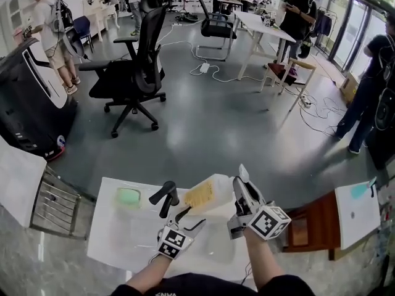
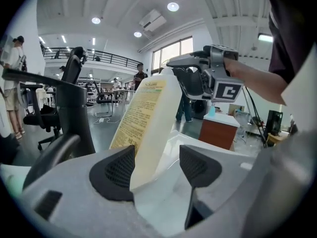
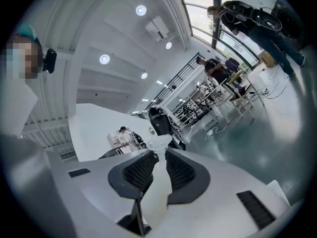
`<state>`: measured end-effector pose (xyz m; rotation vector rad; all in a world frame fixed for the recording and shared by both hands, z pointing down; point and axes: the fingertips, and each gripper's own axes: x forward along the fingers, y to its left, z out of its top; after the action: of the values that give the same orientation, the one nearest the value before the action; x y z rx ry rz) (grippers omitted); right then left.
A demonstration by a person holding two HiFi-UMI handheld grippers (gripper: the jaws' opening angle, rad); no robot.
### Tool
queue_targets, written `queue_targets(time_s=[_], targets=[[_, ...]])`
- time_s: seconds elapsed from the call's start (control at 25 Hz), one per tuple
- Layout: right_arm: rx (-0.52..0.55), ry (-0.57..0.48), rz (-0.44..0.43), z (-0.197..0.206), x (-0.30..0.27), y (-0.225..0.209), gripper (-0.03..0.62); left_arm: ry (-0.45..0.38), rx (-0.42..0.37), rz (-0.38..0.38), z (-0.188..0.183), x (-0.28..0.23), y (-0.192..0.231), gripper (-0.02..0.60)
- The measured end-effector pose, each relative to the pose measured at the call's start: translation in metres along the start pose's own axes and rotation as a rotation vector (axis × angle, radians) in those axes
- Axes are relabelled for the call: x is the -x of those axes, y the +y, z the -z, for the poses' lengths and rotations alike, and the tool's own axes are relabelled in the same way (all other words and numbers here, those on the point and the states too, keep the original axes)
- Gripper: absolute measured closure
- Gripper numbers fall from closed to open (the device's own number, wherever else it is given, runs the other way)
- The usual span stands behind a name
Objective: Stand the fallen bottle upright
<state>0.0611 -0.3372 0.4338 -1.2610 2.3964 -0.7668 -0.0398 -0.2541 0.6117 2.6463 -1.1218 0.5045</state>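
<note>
Fingers [image 3: 140, 171] of the right gripper [image 1: 239, 187] clamp the neck of the white plastic bottle with yellow label [image 1: 208, 195], holding it half-raised over the white surface [image 1: 117, 239]; left gripper [image 1: 190, 218] fingers stand apart around its base, likely as a pivot stop.

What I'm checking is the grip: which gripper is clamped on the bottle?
The right gripper: its fingers pinch the bottle's narrow top. The left gripper only straddles the bottle's lower end, one finger clear of it.
</note>
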Motion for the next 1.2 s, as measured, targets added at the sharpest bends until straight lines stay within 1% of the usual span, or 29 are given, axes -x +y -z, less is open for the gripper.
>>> queue_targets(time_s=[0.2, 0.32, 0.52, 0.76, 1.0, 1.12, 1.2], targets=[[0.077, 0.045, -0.067, 0.007, -0.011, 0.032, 0.513, -0.021, 0.053, -0.011, 0.002, 0.006, 0.008, 0.304], [0.138, 0.075, -0.102, 0.013, -0.019, 0.051, 0.513, -0.014, 0.050, -0.013, 0.006, 0.008, 0.009, 0.301], [0.270, 0.141, -0.175, 0.023, -0.028, 0.077, 0.513, -0.007, 0.091, 0.043, 0.010, 0.002, -0.001, 0.299], [0.412, 0.213, -0.291, 0.048, -0.035, 0.108, 0.513, -0.012, 0.118, 0.080, 0.020, 0.000, -0.009, 0.301], [0.441, 0.214, -0.353, 0.051, -0.034, 0.111, 0.513, -0.032, 0.142, 0.099, 0.021, 0.003, -0.007, 0.301], [0.434, 0.207, -0.362, 0.050, -0.035, 0.111, 0.510, -0.035, 0.144, 0.106, 0.019, 0.003, -0.006, 0.300], [0.424, 0.201, -0.363, 0.049, -0.035, 0.112, 0.505, -0.051, 0.146, 0.103, 0.014, 0.006, -0.004, 0.299]])
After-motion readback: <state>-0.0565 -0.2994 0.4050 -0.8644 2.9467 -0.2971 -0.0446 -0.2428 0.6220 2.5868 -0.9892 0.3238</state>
